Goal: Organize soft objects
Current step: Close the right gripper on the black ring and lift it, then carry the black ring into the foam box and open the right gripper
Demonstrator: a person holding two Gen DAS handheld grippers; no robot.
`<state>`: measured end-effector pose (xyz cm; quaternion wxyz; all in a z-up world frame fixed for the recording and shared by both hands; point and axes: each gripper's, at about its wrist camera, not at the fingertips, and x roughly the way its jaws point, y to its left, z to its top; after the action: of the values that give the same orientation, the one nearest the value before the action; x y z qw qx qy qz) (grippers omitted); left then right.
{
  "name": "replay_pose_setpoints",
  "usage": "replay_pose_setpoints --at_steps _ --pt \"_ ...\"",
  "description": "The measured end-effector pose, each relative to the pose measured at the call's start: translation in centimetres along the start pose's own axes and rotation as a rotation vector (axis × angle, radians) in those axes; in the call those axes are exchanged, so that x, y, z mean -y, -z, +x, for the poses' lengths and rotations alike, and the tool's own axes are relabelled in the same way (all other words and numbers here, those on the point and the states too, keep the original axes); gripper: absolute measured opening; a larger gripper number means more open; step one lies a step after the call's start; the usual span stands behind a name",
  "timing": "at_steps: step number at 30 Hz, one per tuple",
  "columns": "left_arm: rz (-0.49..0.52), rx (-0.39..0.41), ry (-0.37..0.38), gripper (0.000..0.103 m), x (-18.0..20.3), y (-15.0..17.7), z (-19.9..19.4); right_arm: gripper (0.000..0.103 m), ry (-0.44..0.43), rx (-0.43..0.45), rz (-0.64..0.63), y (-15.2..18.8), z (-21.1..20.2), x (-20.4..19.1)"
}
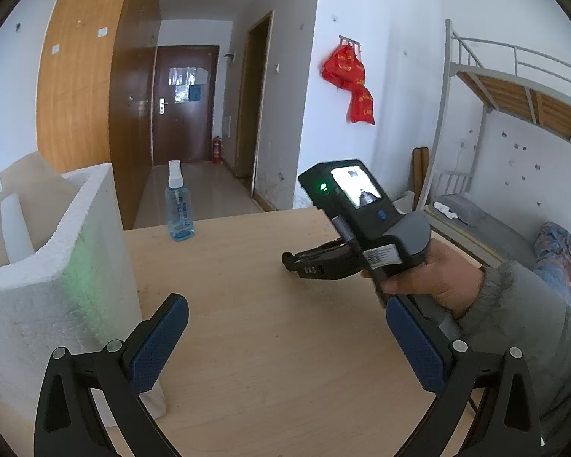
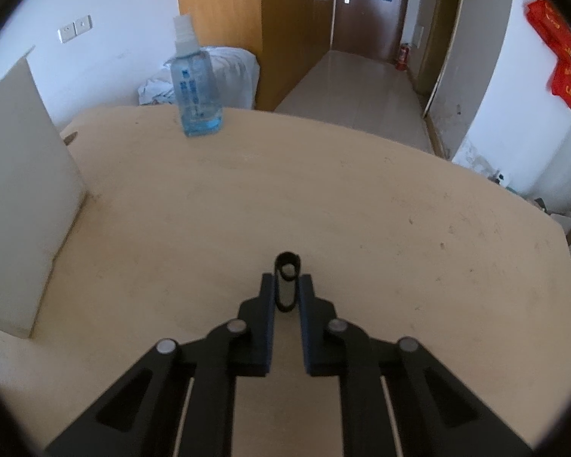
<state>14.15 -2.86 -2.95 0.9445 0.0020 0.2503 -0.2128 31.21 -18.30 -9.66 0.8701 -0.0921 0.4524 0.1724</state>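
Right tool (image 2: 286,289) clamped on small dark tube (image 2: 286,280); left tool (image 1: 285,342) wide open, empty.
Tube not yet in foam box (image 1: 49,289); desk (image 2: 323,198) otherwise shows only spray bottle (image 2: 194,80).

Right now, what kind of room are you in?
Probably a dorm room: a metal bunk bed stands by the wall, a wooden wardrobe lines the entry hall, and a desk holds a spray bottle.

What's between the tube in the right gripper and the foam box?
Nothing visible: only bare table lies between the dark tube in the right gripper and the white foam box. The spray bottle stands near the far edge, off that line.
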Motion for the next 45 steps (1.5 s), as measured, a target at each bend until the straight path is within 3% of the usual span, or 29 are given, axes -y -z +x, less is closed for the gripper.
replay_pose_setpoints --at_steps 12,25,34,45 --pt "0.018 0.020 -0.001 0.103 0.4 -0.3 -1.3 0.014 -0.019 0.063 -0.038 0.1 -5.0 -2.3" --pt "0.015 0.081 -0.043 0.103 1.7 -0.9 -6.9 0.014 -0.064 0.162 -0.077 1.9 -12.9 -5.9" --pt "0.000 0.127 -0.135 0.103 1.9 -0.6 -11.5 0.014 -0.116 0.246 -0.145 2.2 -17.3 -9.5" --pt "-0.081 0.178 -0.315 0.103 -1.5 0.4 -16.4 0.014 -0.313 0.321 -0.283 -1.5 -20.1 -17.4"
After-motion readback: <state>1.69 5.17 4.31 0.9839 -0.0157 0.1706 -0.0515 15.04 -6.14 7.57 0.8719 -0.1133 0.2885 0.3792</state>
